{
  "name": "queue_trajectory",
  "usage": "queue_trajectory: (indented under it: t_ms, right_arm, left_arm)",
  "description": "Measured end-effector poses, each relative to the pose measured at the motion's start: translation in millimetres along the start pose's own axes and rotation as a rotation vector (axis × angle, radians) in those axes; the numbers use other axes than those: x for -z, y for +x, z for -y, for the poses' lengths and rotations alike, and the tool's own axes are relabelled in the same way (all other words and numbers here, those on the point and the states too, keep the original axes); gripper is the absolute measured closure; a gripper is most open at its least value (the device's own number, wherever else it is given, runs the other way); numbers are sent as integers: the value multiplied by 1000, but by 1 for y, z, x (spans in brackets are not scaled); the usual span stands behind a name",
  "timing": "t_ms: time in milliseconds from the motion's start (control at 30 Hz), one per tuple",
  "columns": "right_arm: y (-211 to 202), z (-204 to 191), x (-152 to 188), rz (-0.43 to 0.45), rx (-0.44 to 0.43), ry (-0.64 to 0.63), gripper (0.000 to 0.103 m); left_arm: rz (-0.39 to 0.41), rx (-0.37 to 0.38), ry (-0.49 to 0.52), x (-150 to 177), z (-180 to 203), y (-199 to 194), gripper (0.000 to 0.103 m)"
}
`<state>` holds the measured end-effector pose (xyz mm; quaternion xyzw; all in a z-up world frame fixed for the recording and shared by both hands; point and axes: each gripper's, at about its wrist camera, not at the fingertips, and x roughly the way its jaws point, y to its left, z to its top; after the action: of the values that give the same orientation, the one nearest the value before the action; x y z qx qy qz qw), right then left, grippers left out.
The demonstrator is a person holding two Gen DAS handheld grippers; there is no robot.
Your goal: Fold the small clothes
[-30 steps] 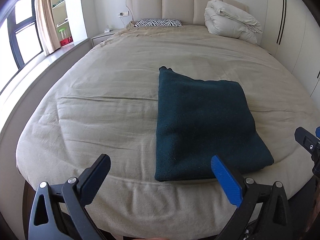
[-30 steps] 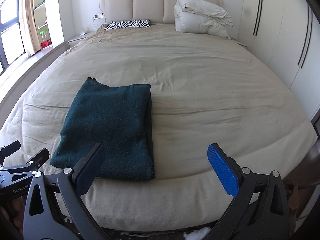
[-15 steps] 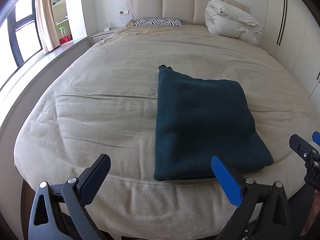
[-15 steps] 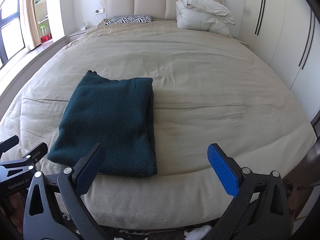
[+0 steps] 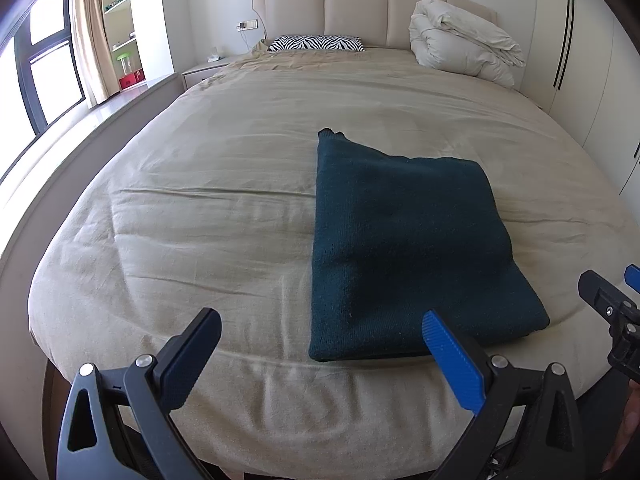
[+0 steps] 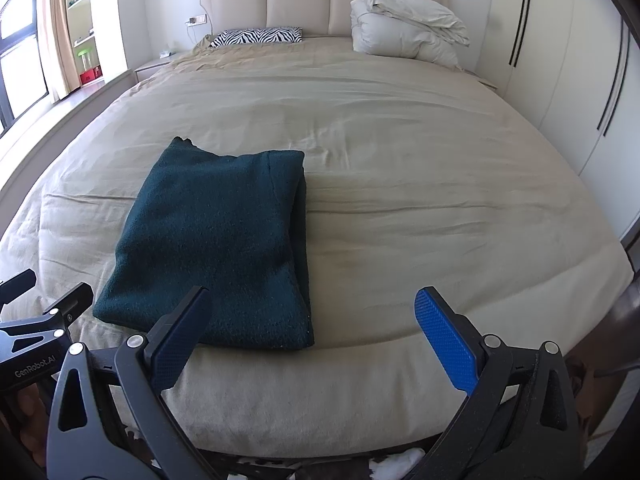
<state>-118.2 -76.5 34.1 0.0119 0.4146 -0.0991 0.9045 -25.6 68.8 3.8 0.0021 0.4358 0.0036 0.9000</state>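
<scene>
Left wrist view: folded sweater [image 5: 408,248] lies on the bed [image 5: 208,208], ahead of the left gripper [image 5: 320,356]. Both jaws gape empty. Right gripper [image 6: 312,336] sits just short of its near edge.

left hand-held gripper [image 5: 322,356] agape, right hand-held gripper [image 6: 312,340] agape

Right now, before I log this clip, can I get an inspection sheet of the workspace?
Surface: bed, beige cover, lightly creased.
Job's things: green garment folded flat near the foot edge.
Clutter: zebra pillow and bundled duvet at the headboard.
Grippers: left gripper and right gripper both open, empty, off the garment.
Cables: one at the wall socket.
Surroundings: window, shelves, wardrobe.
</scene>
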Motion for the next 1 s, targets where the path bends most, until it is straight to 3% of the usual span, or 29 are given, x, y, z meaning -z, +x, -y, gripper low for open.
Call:
queue_trajectory:
  t_ms: [1000]
  right_arm:
    - [4, 2, 3, -12, -1, 8, 0]
  left_arm:
    - [-5, 1, 5, 2, 1, 2, 0]
